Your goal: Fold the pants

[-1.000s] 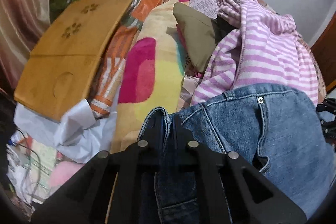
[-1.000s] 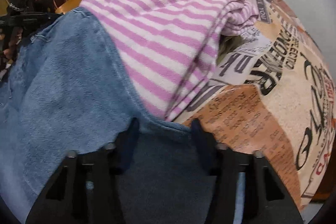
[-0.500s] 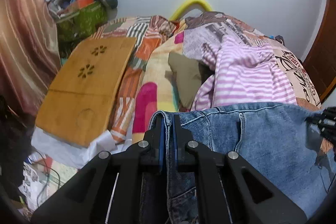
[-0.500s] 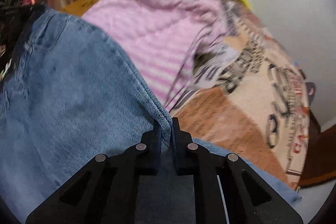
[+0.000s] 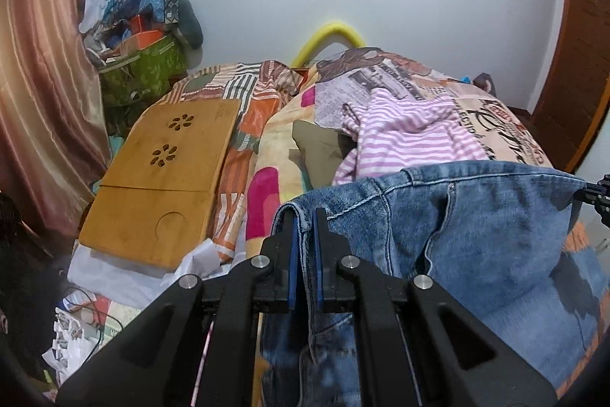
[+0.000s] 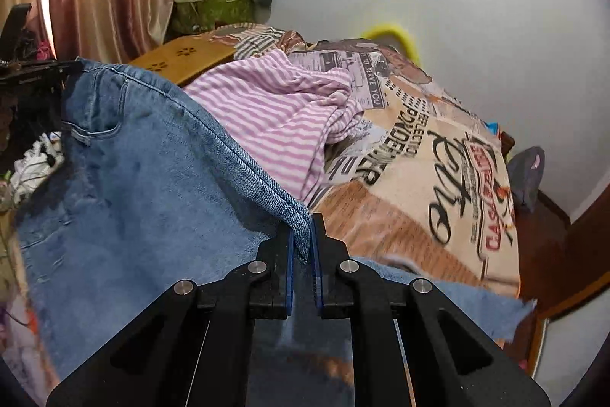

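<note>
The blue jeans (image 5: 476, 227) hang stretched above the bed, waistband pinched by the left gripper (image 5: 305, 216) and right gripper (image 6: 303, 220) (both clamped). Thin bites could slip, or denim could snag the striped top (image 6: 274, 113).

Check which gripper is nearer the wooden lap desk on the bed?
Left. The left gripper, clamped on one end of the jeans, sits on the side of the wooden lap desk. The right gripper holds the far end, beyond the striped garment.
</note>
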{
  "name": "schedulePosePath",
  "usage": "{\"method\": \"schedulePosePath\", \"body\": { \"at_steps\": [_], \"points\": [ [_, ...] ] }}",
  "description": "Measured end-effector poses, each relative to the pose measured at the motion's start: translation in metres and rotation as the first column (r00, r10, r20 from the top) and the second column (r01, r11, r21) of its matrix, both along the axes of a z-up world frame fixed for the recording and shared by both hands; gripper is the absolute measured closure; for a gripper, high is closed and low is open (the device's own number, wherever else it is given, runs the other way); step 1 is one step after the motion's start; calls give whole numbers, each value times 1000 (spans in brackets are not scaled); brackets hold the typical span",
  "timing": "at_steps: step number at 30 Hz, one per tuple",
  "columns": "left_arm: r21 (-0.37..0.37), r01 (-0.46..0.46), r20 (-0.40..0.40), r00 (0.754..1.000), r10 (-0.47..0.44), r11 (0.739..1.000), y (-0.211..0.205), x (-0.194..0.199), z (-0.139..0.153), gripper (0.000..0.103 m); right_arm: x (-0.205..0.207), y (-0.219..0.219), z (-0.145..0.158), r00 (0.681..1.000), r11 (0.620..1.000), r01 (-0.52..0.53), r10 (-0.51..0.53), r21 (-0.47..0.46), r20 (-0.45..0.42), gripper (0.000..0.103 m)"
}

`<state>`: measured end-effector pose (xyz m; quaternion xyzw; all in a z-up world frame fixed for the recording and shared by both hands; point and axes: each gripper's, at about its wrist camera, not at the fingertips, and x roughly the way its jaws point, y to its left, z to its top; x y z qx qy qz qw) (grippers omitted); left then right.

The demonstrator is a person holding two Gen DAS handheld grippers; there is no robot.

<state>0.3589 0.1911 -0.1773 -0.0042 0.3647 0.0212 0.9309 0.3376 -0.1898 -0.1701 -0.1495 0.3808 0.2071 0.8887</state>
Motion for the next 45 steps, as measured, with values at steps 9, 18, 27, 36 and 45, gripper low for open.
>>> {"method": "schedulePosePath", "body": {
  "at_steps": [9,18,27,36,45],
  "points": [
    [-13,37,27,999,-37,999,-8,-76,11,97,-81,-6,0,1000,999,7,-6,38,-24,96],
    [-60,23,-6,1000,-23,998,-2,-150,-11,97,-143,-5,-27,997,998,4,2,70,-75,96],
    [-52,-14,-124,992,7,999,-6,-195,-70,96,-169,-6,-55,992,993,55,-43,101,-116,96],
    [-25,-50,-224,974,44,998,-11,-212,-108,94,-179,-1,-74,991,994,72,-63,81,-116,91],
    [3,-110,-133,985,110,994,3,-225,-50,94,-193,-17,-58,991,992,83,-72,95,-114,78]
  ]
}}
